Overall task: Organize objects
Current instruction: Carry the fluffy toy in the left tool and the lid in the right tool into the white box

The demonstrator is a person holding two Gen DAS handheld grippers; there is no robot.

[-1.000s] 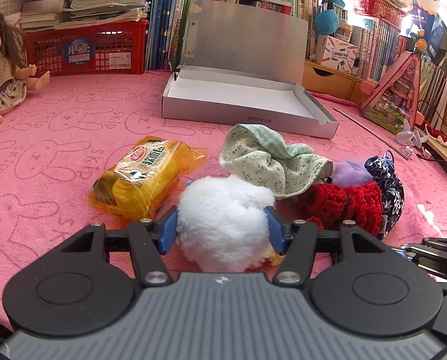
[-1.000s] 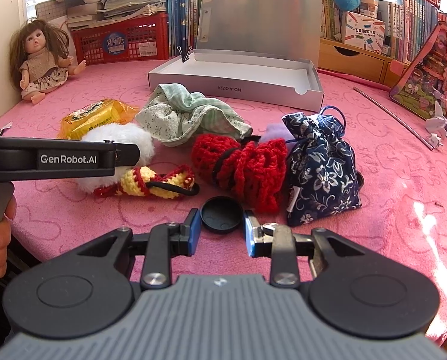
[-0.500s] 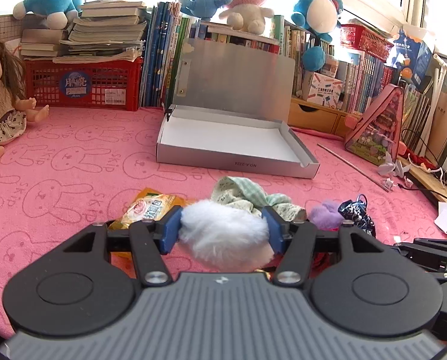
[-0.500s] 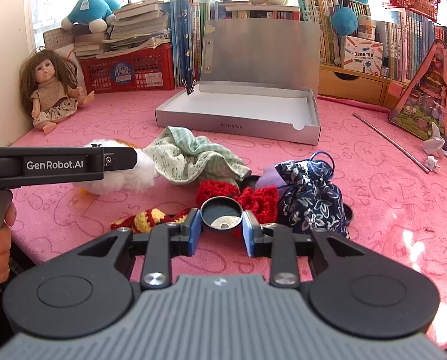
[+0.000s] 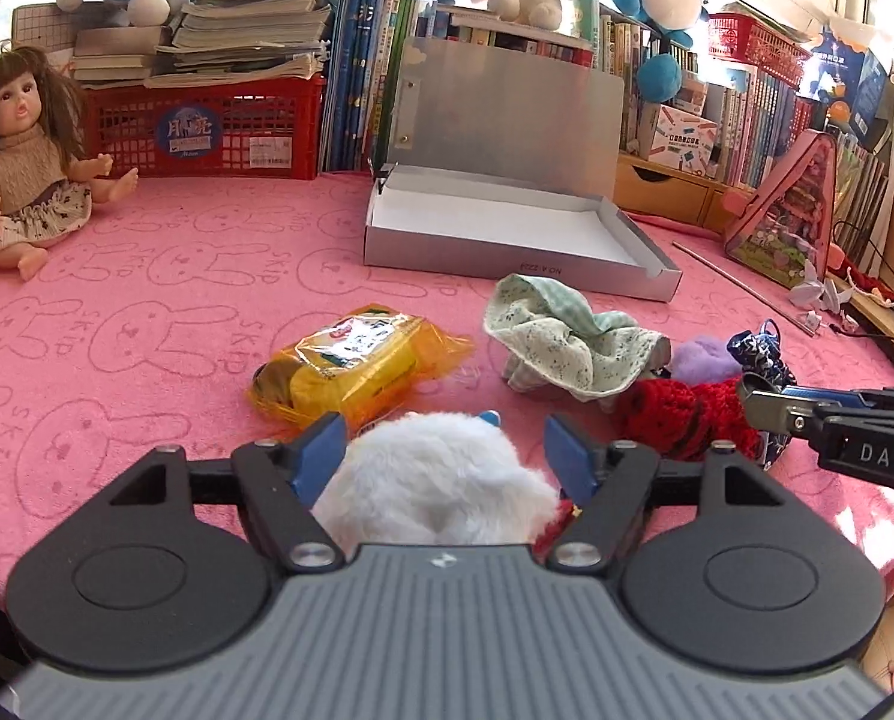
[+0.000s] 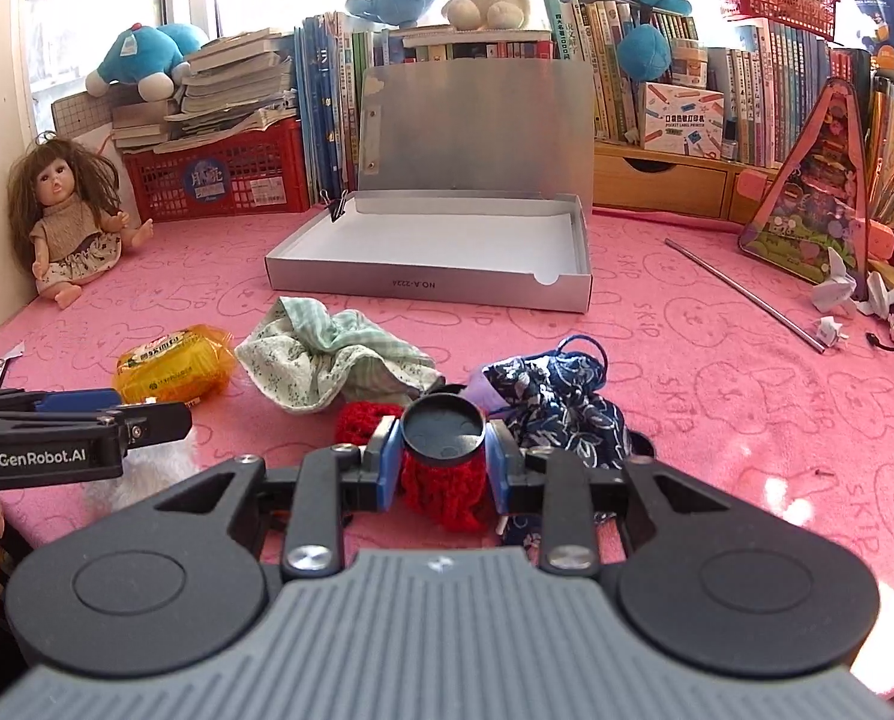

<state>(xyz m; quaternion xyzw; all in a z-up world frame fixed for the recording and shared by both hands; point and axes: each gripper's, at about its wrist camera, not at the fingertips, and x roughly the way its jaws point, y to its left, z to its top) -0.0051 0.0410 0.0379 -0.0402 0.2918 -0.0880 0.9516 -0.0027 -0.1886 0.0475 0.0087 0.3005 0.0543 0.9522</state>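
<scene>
Objects: loose pile on pink tabletop (image 5: 147,276), in front of open silver box (image 6: 441,285); box looks bare inside.
Left hand-held gripper (image 5: 444,450): pads around white fluffy toy (image 5: 435,486); left pad touching fur, right pad shows a gap, so looks slack or barely clamped, cannot tell for sure.
Right hand-held gripper (image 6: 444,465): clamped on black round cap (image 6: 444,427) of a red crocheted cover (image 6: 447,489); looks like a covered bottle, not certain.
Nearby: orange snack pack (image 5: 351,369), green cloth (image 6: 333,357), navy floral pouch (image 6: 558,402), purple fluff (image 5: 705,357).
Step guess: carry both to box.
Risk 1: fluffy toy slips out, fur compresses, grip looks weak.
Risk 2: crocheted cover hangs low, may snag on pouch cord or box wall.
Risk 3: grippers are near each other, could collide heading to same box.
</scene>
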